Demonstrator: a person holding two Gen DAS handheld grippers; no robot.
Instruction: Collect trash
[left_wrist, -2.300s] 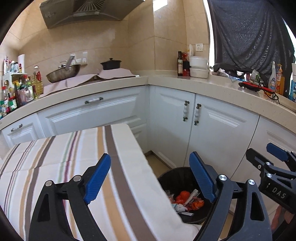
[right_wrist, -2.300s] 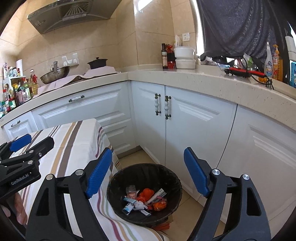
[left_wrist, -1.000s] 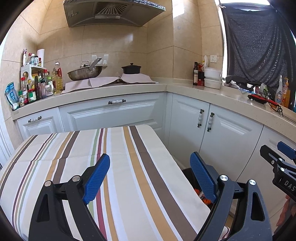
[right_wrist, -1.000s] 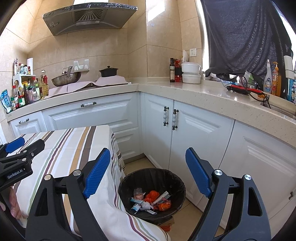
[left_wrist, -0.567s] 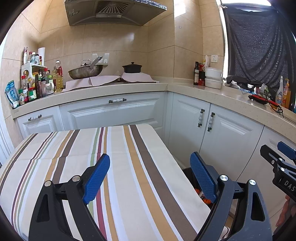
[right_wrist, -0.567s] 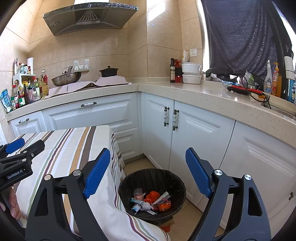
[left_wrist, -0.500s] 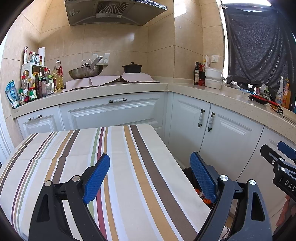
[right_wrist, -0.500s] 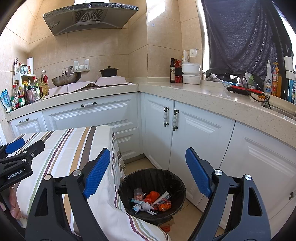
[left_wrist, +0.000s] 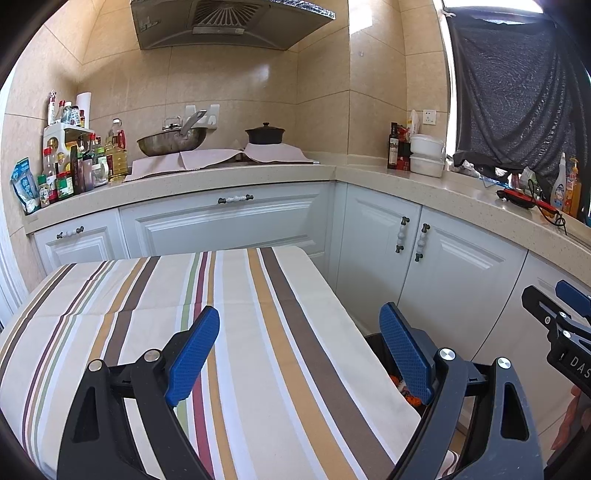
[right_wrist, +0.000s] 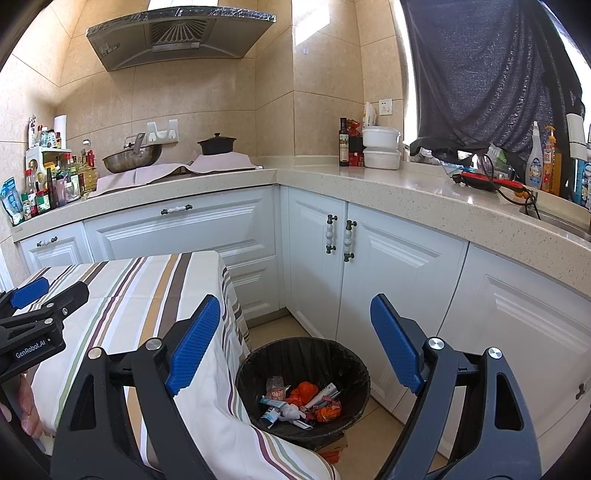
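A black-lined trash bin (right_wrist: 255, 365) stands on the floor beside the table and holds orange wrappers, small tubes and packets (right_wrist: 299, 400). My right gripper (right_wrist: 295, 336) hangs open above and in front of the bin, nothing between its blue pads. In the left wrist view only the bin's rim (left_wrist: 373, 338) shows past the table's right edge. My left gripper (left_wrist: 299, 343) is open and empty over the striped tablecloth (left_wrist: 155, 295), on which no loose item shows. Each gripper appears at the edge of the other's view, the left gripper (right_wrist: 33, 299) and the right gripper (left_wrist: 557, 306).
White cabinets (right_wrist: 388, 266) and a beige counter (right_wrist: 406, 188) wrap around the corner close behind the bin. On the counter stand a wok (left_wrist: 171, 142), a black pot (left_wrist: 265, 133), bottles (left_wrist: 74, 166) and white containers (right_wrist: 380, 147). A dark curtain (right_wrist: 491, 74) hangs at the right.
Since the earliest frames both grippers have tilted up and pulled back, so more table and wall show. Over the last second nothing has moved.
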